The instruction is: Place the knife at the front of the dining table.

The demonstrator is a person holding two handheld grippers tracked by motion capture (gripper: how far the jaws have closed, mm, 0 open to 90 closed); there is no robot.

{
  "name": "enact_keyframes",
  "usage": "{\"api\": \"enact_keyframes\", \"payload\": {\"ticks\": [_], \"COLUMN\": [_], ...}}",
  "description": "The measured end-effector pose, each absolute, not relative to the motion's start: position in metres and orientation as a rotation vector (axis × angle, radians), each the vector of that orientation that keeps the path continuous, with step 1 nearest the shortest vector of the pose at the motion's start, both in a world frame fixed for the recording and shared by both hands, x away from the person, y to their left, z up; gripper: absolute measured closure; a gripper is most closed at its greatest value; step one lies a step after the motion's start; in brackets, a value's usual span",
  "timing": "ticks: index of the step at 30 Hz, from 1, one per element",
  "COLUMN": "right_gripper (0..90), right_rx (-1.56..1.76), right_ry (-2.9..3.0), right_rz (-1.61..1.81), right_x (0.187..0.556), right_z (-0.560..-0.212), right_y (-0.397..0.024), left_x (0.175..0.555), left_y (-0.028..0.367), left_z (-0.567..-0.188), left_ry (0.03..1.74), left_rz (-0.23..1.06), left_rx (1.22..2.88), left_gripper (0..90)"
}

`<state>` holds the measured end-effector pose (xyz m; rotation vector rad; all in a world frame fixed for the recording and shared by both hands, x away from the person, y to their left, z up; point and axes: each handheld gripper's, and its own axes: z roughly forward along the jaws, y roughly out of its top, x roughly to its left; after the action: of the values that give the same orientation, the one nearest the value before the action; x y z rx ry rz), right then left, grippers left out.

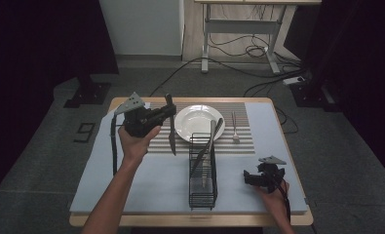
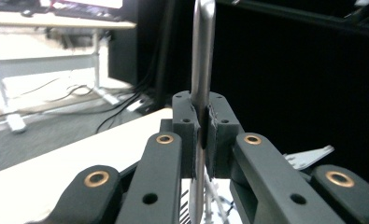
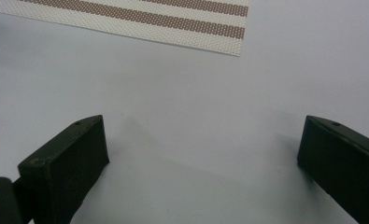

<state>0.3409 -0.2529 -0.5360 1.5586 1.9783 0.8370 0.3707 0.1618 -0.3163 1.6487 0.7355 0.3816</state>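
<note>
My left gripper [image 1: 170, 114] is raised over the left part of the striped placemat [image 1: 260, 122], shut on a table knife [image 1: 172, 139] that hangs upright, its lower end pointing down just left of the white plate [image 1: 200, 123]. In the left gripper view the pads [image 2: 217, 135] pinch the thin metal knife [image 2: 202, 56] edge-on. My right gripper [image 1: 248, 177] rests low on the pale blue mat [image 1: 146, 180] at the front right, right of the black wire rack [image 1: 192, 146]. Its jaws [image 3: 203, 154] stand wide open with nothing between them.
The rack holds a couple of long utensils [image 1: 212, 135] leaning toward the plate. A fork [image 1: 234, 127] lies on the placemat right of the plate. Beyond the table are a desk frame [image 1: 239, 29] and floor cables [image 1: 258, 73].
</note>
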Motion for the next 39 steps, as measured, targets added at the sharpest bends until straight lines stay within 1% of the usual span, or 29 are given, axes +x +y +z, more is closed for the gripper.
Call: {"api": "enact_keyframes", "payload": {"ticks": [2, 4, 6, 14, 21, 39], "right_gripper": [1.3, 1.3, 1.3, 1.3, 1.3, 1.3], "right_rx": [1.557, 1.557, 1.561, 1.559, 1.562, 1.56], "right_ry": [1.978, 1.978, 1.977, 1.975, 1.974, 1.975], "right_rz": [0.835, 0.835, 0.836, 0.836, 0.836, 0.836], "right_x": [0.341, 0.341, 0.341, 0.341, 0.341, 0.341], "right_z": [-0.536, -0.536, -0.536, -0.536, -0.536, -0.536], "right_y": [-0.253, -0.253, -0.253, -0.253, -0.253, -0.253], "left_x": [0.374, 0.376, 0.381, 0.392, 0.397, 0.424], "left_y": [0.166, 0.167, 0.173, 0.188, 0.193, 0.195], "left_z": [-0.331, -0.334, -0.348, -0.374, -0.381, -0.4], "left_ry": [0.789, 0.802, 0.86, 0.992, 1.035, 1.142], "left_rz": [0.418, 0.422, 0.436, 0.423, 0.421, 0.39], "left_rx": [1.679, 1.685, 1.706, 1.742, 1.759, 1.809], "left_gripper": [84.0, 84.0, 84.0, 84.0, 84.0, 84.0]}}
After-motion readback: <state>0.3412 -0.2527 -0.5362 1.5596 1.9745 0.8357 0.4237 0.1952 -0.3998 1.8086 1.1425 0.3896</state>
